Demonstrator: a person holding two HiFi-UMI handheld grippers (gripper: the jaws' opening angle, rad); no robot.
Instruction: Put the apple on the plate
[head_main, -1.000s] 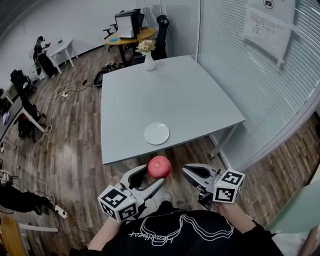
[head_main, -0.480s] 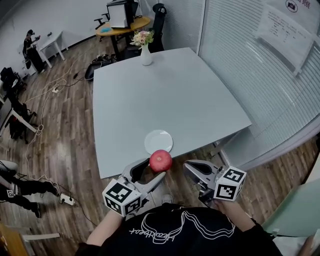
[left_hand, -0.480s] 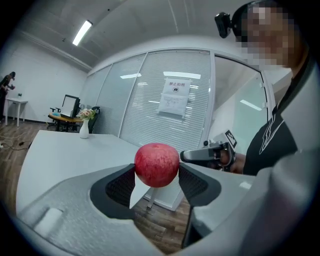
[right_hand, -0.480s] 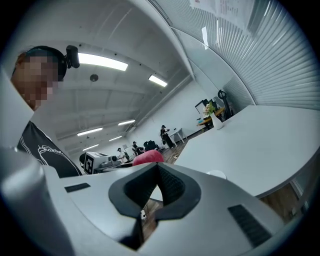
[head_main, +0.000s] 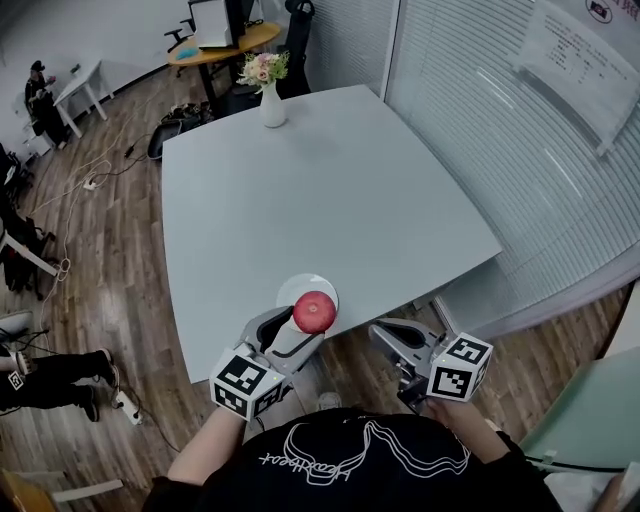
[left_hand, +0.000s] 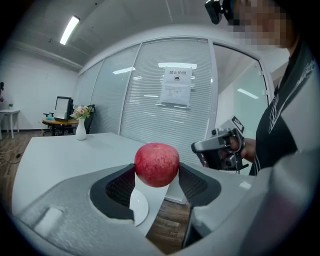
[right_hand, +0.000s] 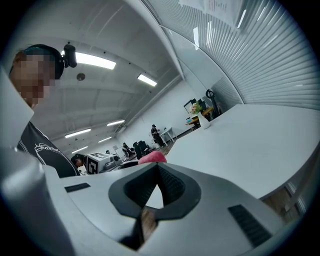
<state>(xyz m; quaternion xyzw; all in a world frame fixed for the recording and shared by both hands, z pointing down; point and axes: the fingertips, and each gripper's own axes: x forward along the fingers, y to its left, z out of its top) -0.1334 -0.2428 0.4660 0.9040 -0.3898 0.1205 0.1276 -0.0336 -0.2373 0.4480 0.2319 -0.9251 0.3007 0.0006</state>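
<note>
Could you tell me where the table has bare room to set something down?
The table is bare from the vase to the plate. Only the near edge is crowded: plate, apple, left gripper.

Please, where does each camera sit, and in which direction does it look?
Head view: on the person's head, looking steeply down at the table, plate and apple; the person's shirt, left claw and right claw show.
Left gripper view: on the left claw, looking along its jaws, closed on the apple, toward the blinds; the shirt and right claw show.
Right gripper view: on the right claw, looking along its shut jaws across the table toward the vase; the shirt shows.
Shared: all three see the apple and table.
</note>
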